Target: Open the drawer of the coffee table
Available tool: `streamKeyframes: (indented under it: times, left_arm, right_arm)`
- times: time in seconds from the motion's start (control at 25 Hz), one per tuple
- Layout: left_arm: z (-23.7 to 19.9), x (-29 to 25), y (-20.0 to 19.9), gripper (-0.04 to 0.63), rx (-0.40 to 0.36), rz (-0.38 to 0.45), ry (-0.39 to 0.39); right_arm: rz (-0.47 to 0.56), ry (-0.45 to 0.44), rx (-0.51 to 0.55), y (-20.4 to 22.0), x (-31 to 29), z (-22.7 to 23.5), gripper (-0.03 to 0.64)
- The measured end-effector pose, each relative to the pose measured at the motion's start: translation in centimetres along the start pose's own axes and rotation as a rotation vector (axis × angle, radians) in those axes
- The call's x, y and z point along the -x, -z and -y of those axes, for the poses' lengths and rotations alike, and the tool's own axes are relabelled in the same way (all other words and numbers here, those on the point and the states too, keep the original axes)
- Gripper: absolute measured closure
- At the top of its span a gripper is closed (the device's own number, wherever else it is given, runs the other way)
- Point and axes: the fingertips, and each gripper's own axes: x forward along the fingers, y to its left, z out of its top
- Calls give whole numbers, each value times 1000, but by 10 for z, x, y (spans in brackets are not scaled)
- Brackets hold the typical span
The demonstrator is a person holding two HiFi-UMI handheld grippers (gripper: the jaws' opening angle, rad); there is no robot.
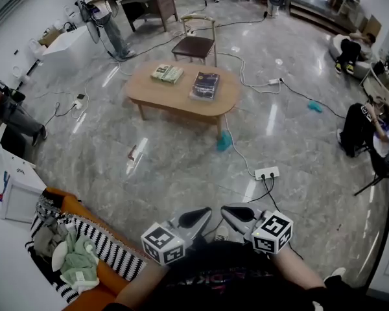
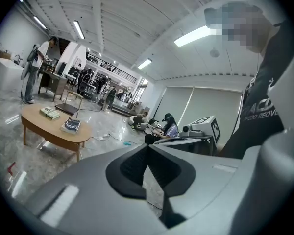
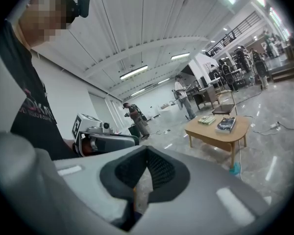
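The oval wooden coffee table [image 1: 181, 92] stands far ahead on the marble floor, with a green book [image 1: 166, 74] and a dark book [image 1: 205, 85] on top. From here I cannot make out its drawer front. Both grippers are held low, close to my body and far from the table. The left gripper [image 1: 203, 216] and the right gripper [image 1: 232, 214] point at each other, tips a little apart. Each is shut with nothing between its jaws. The table [image 2: 54, 129] is at the left of the left gripper [image 2: 147, 148] view. It [image 3: 218, 131] is at the right of the right gripper [image 3: 146, 153] view.
A wooden chair [image 1: 196, 44] stands behind the table. A teal object [image 1: 224, 141] lies by its near right leg. A white power strip [image 1: 267, 172] and cables cross the floor ahead. An orange seat with striped clothes [image 1: 84, 254] is at my left. People stand and sit round the room's edges.
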Motion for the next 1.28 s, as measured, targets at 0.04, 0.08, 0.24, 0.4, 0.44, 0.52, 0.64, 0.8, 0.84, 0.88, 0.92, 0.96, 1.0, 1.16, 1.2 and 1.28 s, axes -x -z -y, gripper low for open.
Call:
streamKeyframes:
  times: [0.04, 0.08, 0.24, 0.4, 0.44, 0.52, 0.64, 0.8, 0.84, 0.88, 0.92, 0.96, 1.0, 1.16, 1.2, 1.28]
  left_arm:
    - [-1, 0, -1, 589, -8, 0, -5]
    - [-2, 0, -2, 589, -11, 0, -9]
    - [-8, 6, -7, 589, 2, 20, -31]
    - [-15, 8, -16, 589, -1, 44, -56]
    - [-17, 8, -18, 589, -3, 44, -61]
    - [-21, 6, -20, 589, -11, 42, -69]
    - [-26, 3, -25, 589, -28, 39, -77]
    - [-34, 2, -30, 589, -41, 40, -99]
    - [-35, 3, -31, 589, -40, 41, -107]
    - [-37, 4, -31, 589, -38, 43, -114]
    - [-39, 5, -31, 589, -34, 45, -121]
    - [-41, 6, -31, 589, -29, 45, -128]
    - [-43, 7, -29, 589, -21, 44, -134]
    - [-56, 8, -24, 589, 5, 29, -144]
    - [-60, 7, -24, 589, 9, 27, -145]
    - [-69, 6, -26, 589, 15, 27, -146]
  right_arm:
    - [2, -1, 9, -2, -1, 0, 615]
    - [5, -2, 15, -4, -1, 1, 615]
    - [35, -6, 9, -12, 1, 1, 615]
    - [49, 9, 21, -22, 2, 8, 615]
    - [47, 17, 29, -23, 2, 10, 615]
    - [50, 29, 45, -27, 2, 16, 615]
    - [63, 43, 52, -33, 3, 24, 615]
    - [68, 63, 43, -36, 2, 36, 615]
    - [67, 66, 42, -36, 2, 38, 615]
    - [66, 68, 41, -36, 1, 39, 615]
    - [65, 69, 38, -36, 0, 41, 615]
    - [63, 69, 34, -36, -1, 42, 615]
    - [62, 69, 28, -36, -2, 43, 615]
    - [61, 75, 12, -37, -7, 49, 615]
    - [63, 79, 11, -38, -9, 51, 615]
    - [64, 90, 6, -39, -13, 56, 615]
